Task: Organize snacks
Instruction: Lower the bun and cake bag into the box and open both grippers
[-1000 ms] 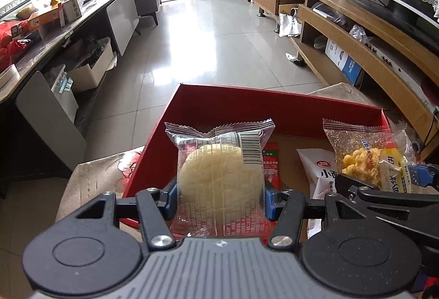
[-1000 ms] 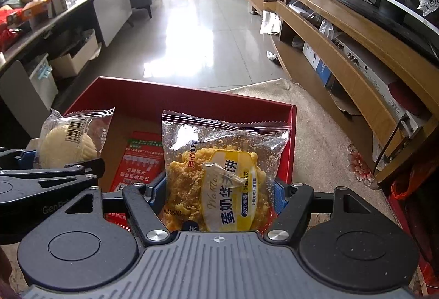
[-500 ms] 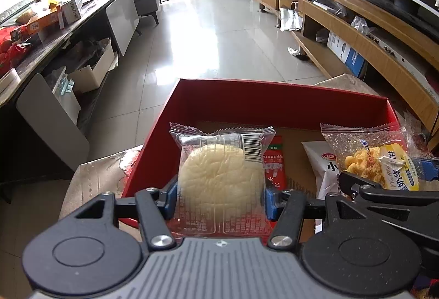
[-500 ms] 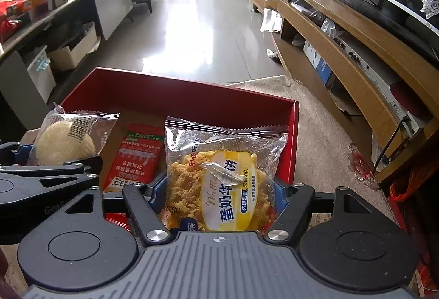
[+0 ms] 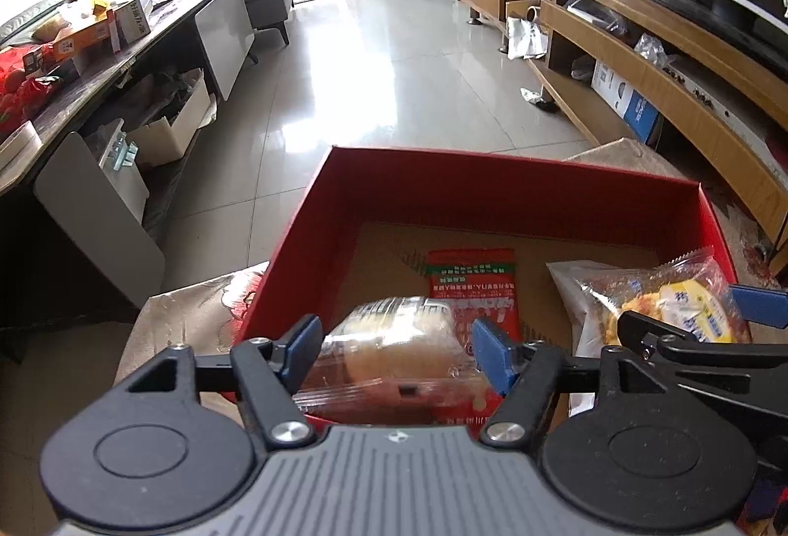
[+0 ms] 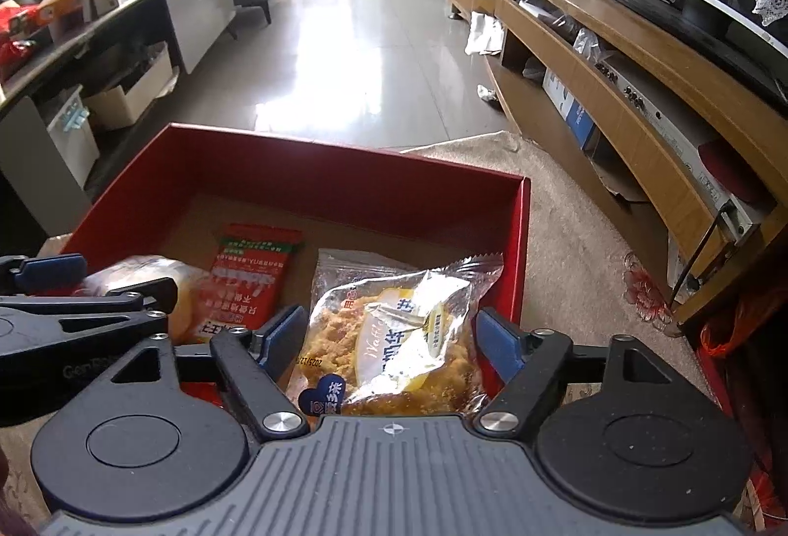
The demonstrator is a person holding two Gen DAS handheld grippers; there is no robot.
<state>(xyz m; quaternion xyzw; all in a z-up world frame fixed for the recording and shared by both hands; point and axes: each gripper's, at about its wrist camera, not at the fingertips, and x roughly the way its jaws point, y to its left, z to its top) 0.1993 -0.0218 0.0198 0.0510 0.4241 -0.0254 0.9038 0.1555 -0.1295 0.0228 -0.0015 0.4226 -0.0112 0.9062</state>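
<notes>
The left tongs (image 5: 396, 346) stood apart, blue pads either side of a round pale cake (image 5: 394, 351) sealed in clear, glossy film; the packet lay tilted and blurred at the near edge of the red box (image 5: 492, 186), not clamped. The right tongs (image 6: 389, 336) were likewise spread, and between them lay a crinkled clear bag of crumbly golden waffle (image 6: 394, 334) with a yellow label, resting inside the box against its right wall. The box was shallow, rectangular cardboard, red walls over a brown floor. A flat red sachet (image 6: 251, 280) with green banding lay between the two packets. The box sat on a beige patterned surface (image 6: 566, 250).
</notes>
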